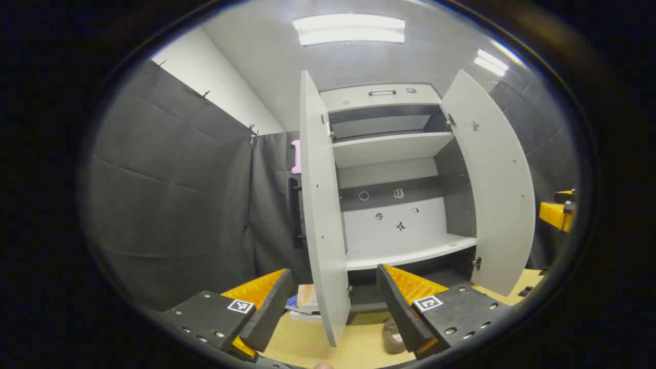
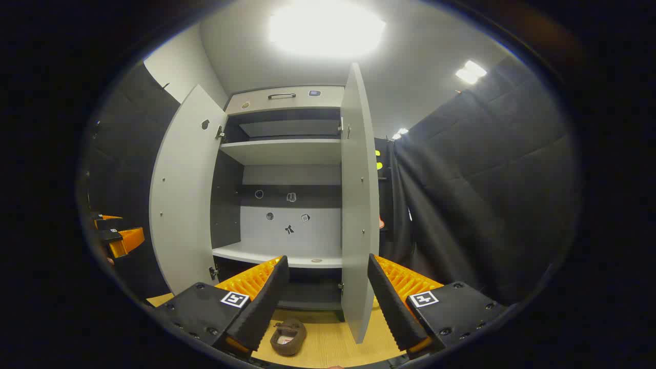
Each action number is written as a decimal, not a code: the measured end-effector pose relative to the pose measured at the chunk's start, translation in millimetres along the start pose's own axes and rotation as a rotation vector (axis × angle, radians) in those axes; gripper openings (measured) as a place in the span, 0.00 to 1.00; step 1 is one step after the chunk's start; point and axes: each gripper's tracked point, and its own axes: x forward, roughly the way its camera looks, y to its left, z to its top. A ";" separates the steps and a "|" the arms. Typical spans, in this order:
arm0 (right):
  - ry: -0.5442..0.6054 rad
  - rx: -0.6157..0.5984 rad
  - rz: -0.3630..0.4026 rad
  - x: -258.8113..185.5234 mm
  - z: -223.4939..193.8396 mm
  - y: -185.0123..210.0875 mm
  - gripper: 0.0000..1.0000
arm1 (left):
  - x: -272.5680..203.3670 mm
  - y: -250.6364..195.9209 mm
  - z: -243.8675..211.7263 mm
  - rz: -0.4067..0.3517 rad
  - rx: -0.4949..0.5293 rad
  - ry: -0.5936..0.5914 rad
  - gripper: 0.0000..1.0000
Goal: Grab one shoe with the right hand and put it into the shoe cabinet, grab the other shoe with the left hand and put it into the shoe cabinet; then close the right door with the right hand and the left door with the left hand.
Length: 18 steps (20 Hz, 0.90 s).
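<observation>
Black cloth walls [image 1: 169, 184], ceiling lights [image 1: 349, 29], wooden floor [image 2: 328, 348]

Honestly nothing readable here. The stickers [image 1: 400, 225] on the shoe cabinet's back panel [image 1: 389, 220], middle of the frame, are too small to make out, and the square marker tags [image 2: 234, 299] are just patterns.

right gripper [image 2: 328, 297] jaws apart, empty; brown shoe [image 2: 288, 336] on floor below; shoe cabinet [image 2: 287, 205] ahead, both doors open
</observation>
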 end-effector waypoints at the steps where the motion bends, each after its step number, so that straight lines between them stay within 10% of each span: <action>1: -0.002 0.003 0.000 -0.2 0.5 -0.1 0.98 | 0.0 0.5 0.3 0.002 0.002 0.000 1.00; 18: -0.005 0.007 0.005 5.7 -1.5 11.3 0.98 | 3.4 2.9 -4.7 0.012 0.006 -0.007 1.00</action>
